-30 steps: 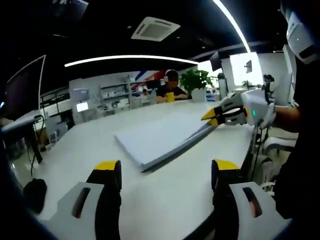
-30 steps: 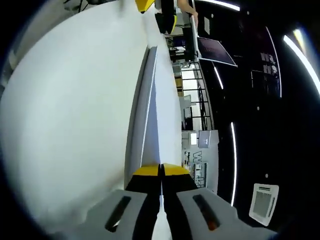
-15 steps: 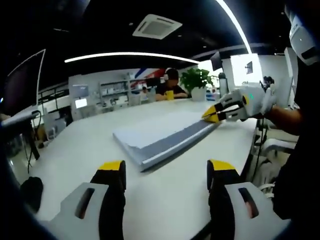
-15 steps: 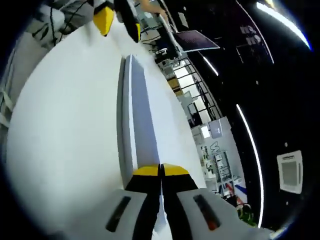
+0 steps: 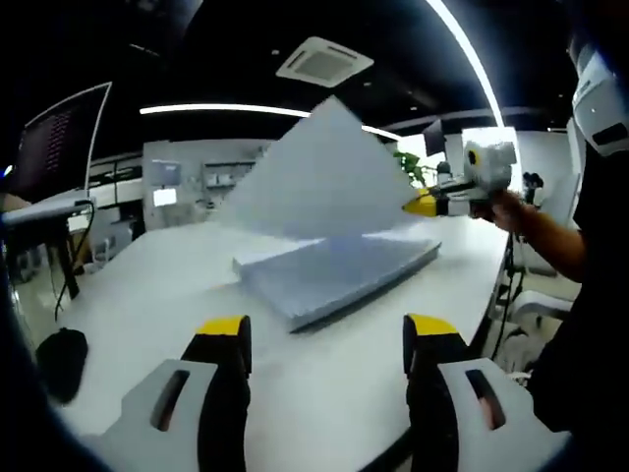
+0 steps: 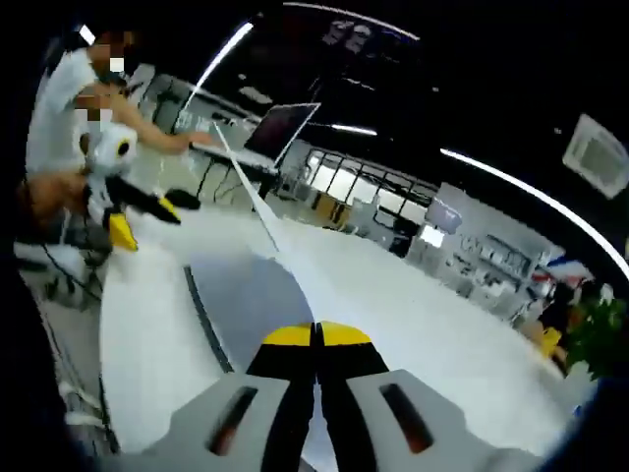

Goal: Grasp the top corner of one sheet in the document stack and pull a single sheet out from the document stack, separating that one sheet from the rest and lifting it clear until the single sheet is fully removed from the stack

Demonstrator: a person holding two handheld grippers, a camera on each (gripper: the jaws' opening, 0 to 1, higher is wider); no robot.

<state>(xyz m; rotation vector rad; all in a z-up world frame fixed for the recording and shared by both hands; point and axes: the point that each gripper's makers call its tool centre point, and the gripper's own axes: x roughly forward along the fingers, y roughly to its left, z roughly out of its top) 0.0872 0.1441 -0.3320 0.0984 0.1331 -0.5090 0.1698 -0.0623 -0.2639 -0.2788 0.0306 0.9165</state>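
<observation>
In the left gripper view the right gripper (image 5: 425,205) is raised above the far corner of the stack (image 5: 339,277) on the white table (image 5: 147,285), its yellow tips pinched on a corner of a single sheet (image 5: 319,177) that stands up like a sail, its lower edge apparently trailing on or just above the pile. To finish the step well, the lift should, I judge, go on upward and away from the pile in one smooth sweep, with the grip kept firm, so the trailing edge slides off without dragging a second page along or buckling the paper. The hand behind that gripper is held out from the right, forearm roughly level, wrist well above the table. The left gripper (image 5: 327,339) sits low at the near edge of the table, its jaws spread wide and holding nothing, well apart from the pile; it could press the pile down if pages begin to follow. In the right gripper view the right gripper's jaws are clamped together on the sheet (image 6: 257,202), seen almost edge-on as a thin line running away from the tips, with the grey top of the stack (image 6: 246,300) below and the left gripper (image 6: 126,228) far off at the left beside a person.
</observation>
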